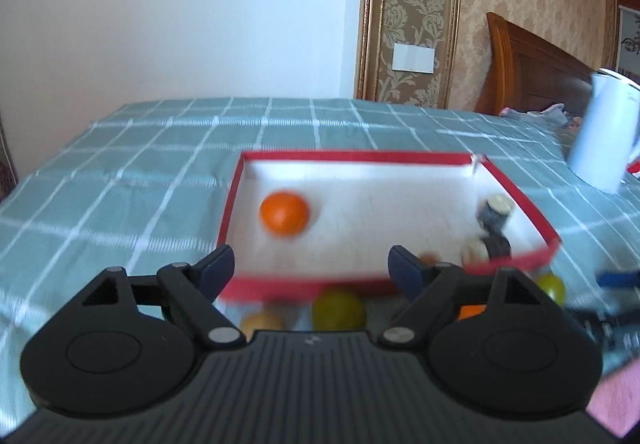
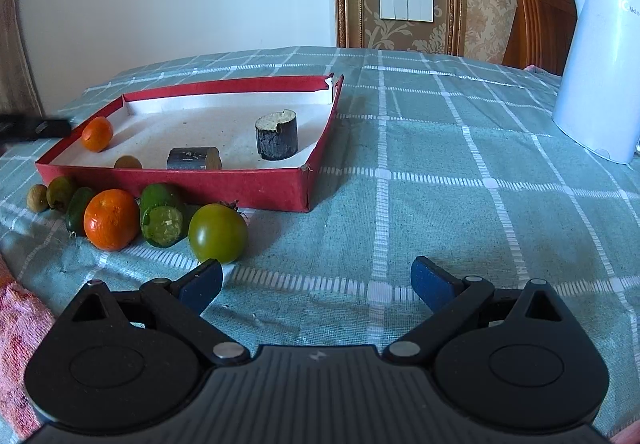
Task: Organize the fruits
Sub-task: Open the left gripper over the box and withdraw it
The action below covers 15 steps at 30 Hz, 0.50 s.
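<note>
A red box (image 2: 224, 185) with a white inside lies on the checked cloth. In it are an orange (image 2: 97, 133), a small brown fruit (image 2: 128, 162) and two dark sugarcane pieces (image 2: 277, 134). Outside its near wall lie a second orange (image 2: 111, 219), a green tomato (image 2: 218, 232), cut cucumber pieces (image 2: 162, 224) and small brownish fruits (image 2: 38, 197). My left gripper (image 1: 310, 268) is open and empty over the box's (image 1: 304, 286) near rim; the orange (image 1: 284, 213) is inside ahead. My right gripper (image 2: 316, 286) is open and empty, right of the tomato.
A white kettle (image 2: 600, 75) stands at the right on the green checked tablecloth (image 2: 440, 171). A wooden chair back (image 2: 536, 11) is behind it. A pink cloth (image 2: 20, 320) lies at the near left edge. A wall is behind the table.
</note>
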Available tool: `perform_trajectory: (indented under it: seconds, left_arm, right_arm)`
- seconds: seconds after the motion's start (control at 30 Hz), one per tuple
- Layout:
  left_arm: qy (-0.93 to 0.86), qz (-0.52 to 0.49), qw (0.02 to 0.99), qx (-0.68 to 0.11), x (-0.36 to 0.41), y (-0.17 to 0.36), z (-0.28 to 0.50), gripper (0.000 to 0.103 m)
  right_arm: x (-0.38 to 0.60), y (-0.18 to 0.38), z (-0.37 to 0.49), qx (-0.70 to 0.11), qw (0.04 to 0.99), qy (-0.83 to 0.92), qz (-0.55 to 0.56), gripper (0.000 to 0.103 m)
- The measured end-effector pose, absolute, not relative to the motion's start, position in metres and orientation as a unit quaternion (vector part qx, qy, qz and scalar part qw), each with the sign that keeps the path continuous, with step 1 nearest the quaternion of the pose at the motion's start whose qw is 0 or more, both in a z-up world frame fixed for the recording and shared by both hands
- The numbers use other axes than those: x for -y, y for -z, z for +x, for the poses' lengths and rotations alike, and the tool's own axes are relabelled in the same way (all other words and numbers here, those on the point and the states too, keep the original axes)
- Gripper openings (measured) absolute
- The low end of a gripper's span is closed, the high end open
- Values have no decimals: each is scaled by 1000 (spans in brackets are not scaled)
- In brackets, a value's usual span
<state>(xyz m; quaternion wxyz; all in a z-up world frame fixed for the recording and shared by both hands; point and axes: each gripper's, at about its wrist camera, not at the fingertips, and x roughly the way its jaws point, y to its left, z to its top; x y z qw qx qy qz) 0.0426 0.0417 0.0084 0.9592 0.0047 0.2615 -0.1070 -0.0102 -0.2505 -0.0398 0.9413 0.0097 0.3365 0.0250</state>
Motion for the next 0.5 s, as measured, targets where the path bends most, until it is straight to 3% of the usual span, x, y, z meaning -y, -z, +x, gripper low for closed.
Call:
perform_trajectory:
  seconds: [0.5]
  left_arm:
    - [98,-13,952,-288,-69,34,1,85]
  right_arm:
    - [248,41,-9,-340,940,-21,-2,101]
